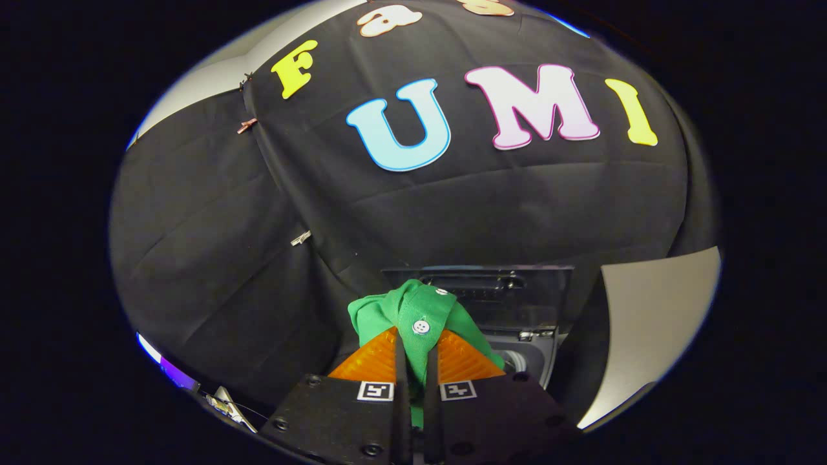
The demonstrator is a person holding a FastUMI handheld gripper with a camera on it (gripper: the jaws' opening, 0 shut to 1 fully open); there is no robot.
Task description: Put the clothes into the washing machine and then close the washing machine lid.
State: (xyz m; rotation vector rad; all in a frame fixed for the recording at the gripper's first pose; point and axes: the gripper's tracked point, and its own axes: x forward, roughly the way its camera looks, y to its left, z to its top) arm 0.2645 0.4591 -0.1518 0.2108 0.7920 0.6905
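Pinched between my fingers (381,358), nearly closed jaws hold the green shirt (413,313) by its buttoned placket, lifted so it hangs clear. Just beyond, the washing machine (526,323) stands with its lid raised, drum partly hidden by cloth. Black curtain (213,258) hangs behind.

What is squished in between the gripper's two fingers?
In the gripper view, a green garment with a white button is pinched between the fingers of the gripper, with the washing machine just beyond.

Washing machine (531,352) just beyond the tongs (417,337), lid (510,290) raised, its support hidden, green garment (423,309) clamped between them
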